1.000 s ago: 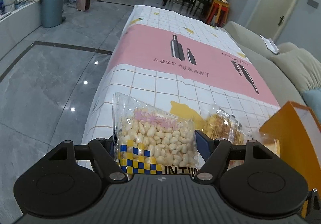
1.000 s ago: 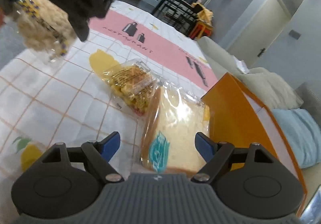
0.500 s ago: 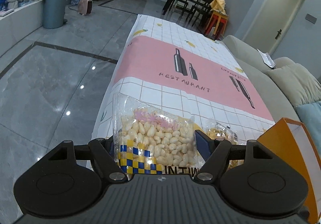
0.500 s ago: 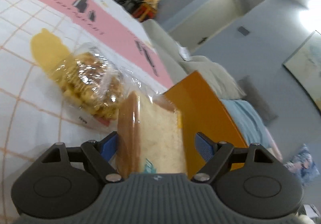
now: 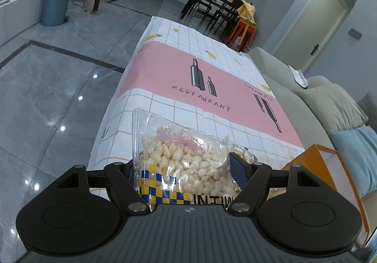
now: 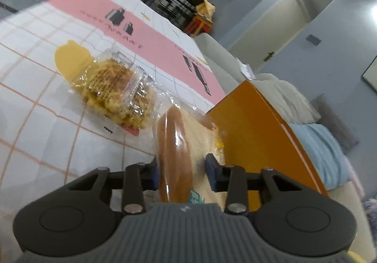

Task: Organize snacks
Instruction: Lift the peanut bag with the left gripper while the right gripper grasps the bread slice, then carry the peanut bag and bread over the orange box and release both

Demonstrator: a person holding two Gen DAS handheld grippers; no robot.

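Note:
My left gripper [image 5: 183, 166] is shut on a clear bag of pale puffed snacks [image 5: 181, 156] with a blue and yellow checked band, held above the table's near left part. My right gripper [image 6: 181, 173] is shut on a wrapped bread slice pack [image 6: 179, 142], held on edge just left of the orange box [image 6: 256, 135]. A clear pack of yellow waffle snacks [image 6: 117, 95] lies on the tablecloth left of the bread; a corner of it shows in the left wrist view [image 5: 243, 153]. The orange box also shows at the right in the left wrist view [image 5: 313, 168].
The table [image 5: 212, 69] has a white checked cloth with a pink band. A beige sofa [image 5: 318, 98] with a blue cushion [image 5: 358, 156] runs along its right side. Grey floor lies left, with a bin [image 5: 56, 1] far off. Dining chairs [image 5: 212, 3] stand beyond.
My right gripper has closed on the bread pack and turned it from flat onto its edge beside the orange box. My left gripper has risen a little with the puffed snack bag.

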